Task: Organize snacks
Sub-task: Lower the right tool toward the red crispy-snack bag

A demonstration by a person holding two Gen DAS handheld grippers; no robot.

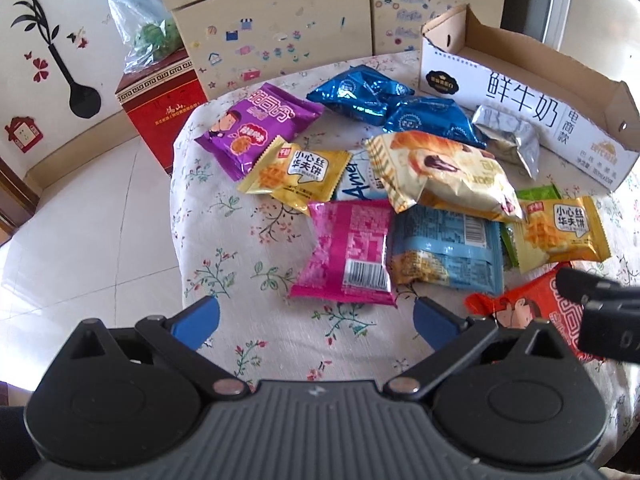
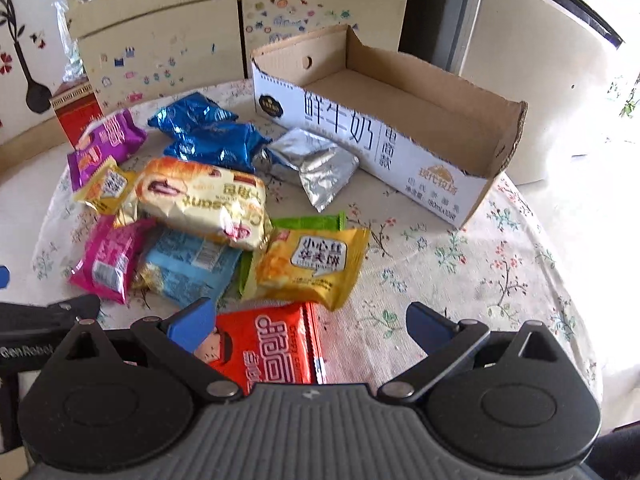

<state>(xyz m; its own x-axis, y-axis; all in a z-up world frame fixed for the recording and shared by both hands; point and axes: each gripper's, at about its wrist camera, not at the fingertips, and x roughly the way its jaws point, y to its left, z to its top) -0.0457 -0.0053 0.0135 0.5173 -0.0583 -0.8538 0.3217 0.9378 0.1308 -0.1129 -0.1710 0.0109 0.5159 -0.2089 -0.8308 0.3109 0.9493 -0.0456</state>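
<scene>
**Both grippers open over the snack pile, box sitting empty**

Left gripper [image 1: 316, 320] is hovering spread wide, nothing between the blue fingers [image 1: 198, 322]. It's facing the near edge of the pile, with the pink packet [image 1: 348, 252] lying barcode-up just ahead. Looks like the nearest target on that side.

Right gripper [image 2: 310, 328] is also standing open and empty. The red packet [image 2: 264, 348] is lying flat on the tablecloth [image 2: 460, 280], partly between its fingers; the left finger is overlapping the packet's corner, but I can't tell whether it's touching. My read: it's lining up for a pinch on this one, since it's the closest and isn't buried under anything.

The rest is sitting in a loose heap mid-table: the croissant packet [image 2: 200, 200] is riding on top, leaning over the light blue packet [image 2: 188, 268] and a yellow waffle packet [image 2: 312, 266], which is covering a green packet [image 2: 312, 222]. Two dark blue packets [image 2: 208, 132], a purple packet [image 2: 106, 144] and a silver pouch [image 2: 316, 164] are lying toward the far side, the silver one touching or just beside the box wall.

The cardboard box [image 2: 360, 136] is sitting open-topped at the far right edge with nothing visible inside. Presumably it's the bin, so sorting seems barely started.

Risk: slick flat wrappers may be sliding rather than lifting; an edge pinch is looking safer.
</scene>
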